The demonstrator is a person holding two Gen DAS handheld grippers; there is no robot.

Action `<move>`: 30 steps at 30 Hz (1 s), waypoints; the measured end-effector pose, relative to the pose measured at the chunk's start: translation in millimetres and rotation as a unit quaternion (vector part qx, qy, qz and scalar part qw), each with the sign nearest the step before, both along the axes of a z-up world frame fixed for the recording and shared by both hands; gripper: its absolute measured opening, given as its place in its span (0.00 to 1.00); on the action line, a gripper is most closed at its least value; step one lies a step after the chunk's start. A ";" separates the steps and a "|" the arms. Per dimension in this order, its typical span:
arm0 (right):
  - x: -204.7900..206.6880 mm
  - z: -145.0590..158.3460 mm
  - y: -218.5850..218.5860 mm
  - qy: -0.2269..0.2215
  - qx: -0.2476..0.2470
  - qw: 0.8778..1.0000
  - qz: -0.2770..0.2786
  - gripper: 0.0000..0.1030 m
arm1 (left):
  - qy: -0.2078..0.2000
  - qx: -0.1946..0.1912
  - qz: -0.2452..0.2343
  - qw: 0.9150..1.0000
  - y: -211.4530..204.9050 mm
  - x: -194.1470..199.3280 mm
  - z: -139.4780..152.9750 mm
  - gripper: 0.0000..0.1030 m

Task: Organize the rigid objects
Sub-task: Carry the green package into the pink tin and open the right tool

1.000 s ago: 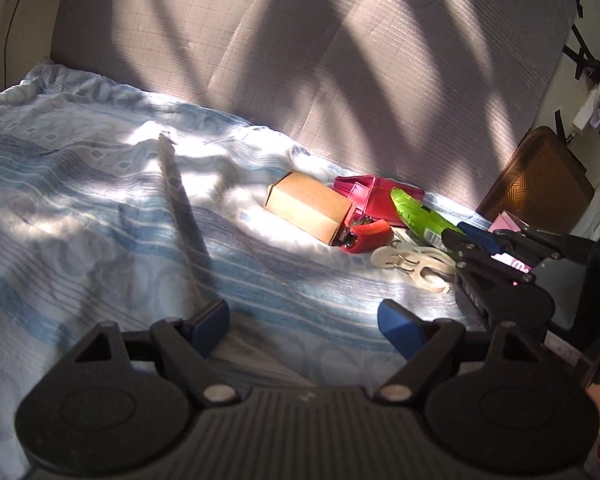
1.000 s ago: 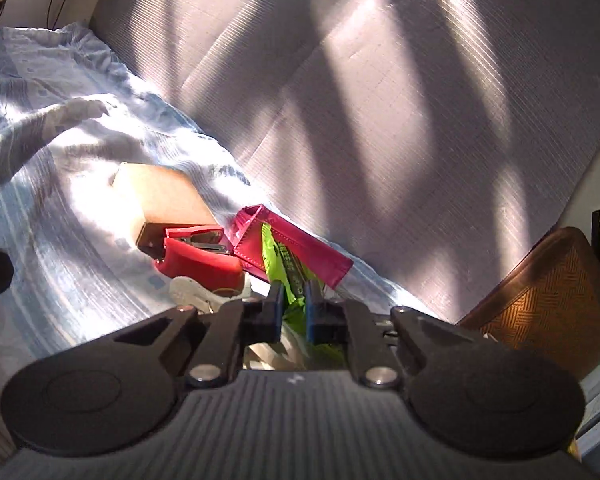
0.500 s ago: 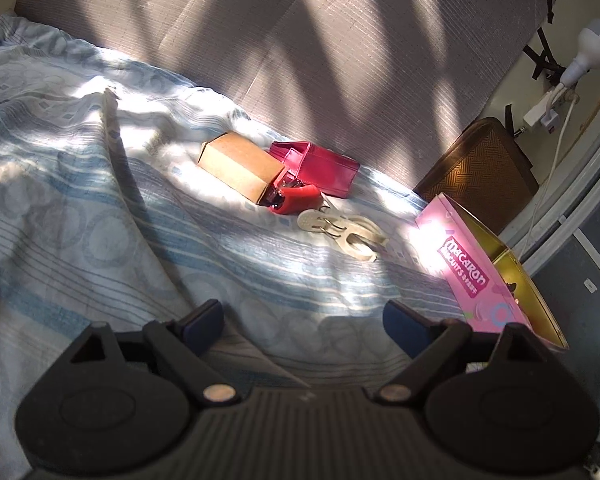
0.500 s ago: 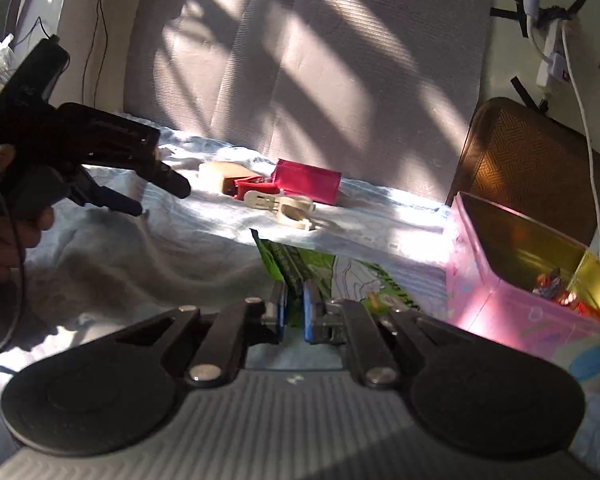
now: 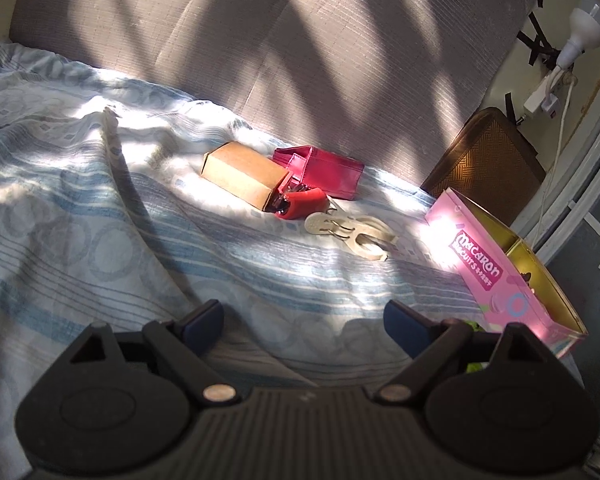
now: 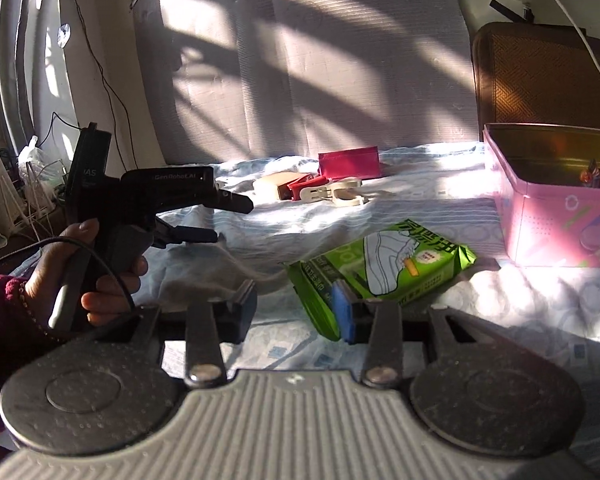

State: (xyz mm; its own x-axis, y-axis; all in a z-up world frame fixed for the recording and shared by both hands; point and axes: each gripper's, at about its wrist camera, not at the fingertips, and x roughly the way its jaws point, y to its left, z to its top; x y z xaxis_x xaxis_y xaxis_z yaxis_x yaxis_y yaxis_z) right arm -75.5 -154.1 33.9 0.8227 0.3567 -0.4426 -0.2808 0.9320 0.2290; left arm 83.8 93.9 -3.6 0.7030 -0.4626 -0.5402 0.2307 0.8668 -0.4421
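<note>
From the left wrist, the left gripper (image 5: pixel 303 318) is being held with jaws spread wide and empty over the striped bedsheet (image 5: pixel 100 240). A cardboard box (image 5: pixel 242 178), red stapler (image 5: pixel 302 204), magenta pouch (image 5: pixel 320 170) and beige clip (image 5: pixel 352 232) are lying clustered near the far edge by the backrest; the pink tin (image 5: pixel 500 276) is standing at the right edge.

From the right wrist, the right gripper (image 6: pixel 296 310) is being shown with jaws parted, nothing clamped; the green packet (image 6: pixel 384 272) is lying on the sheet, touching the right pad, short of the tin (image 6: pixel 556 224). The packet is likely being left outside, since the soft sheet could be letting it slide.
</note>
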 end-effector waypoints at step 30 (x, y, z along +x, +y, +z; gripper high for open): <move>98.8 -33.1 -99.5 0.104 0.112 0.986 -0.070 0.43 | 0.084 -0.074 -0.142 0.983 -101.2 -56.0 -0.4 0.65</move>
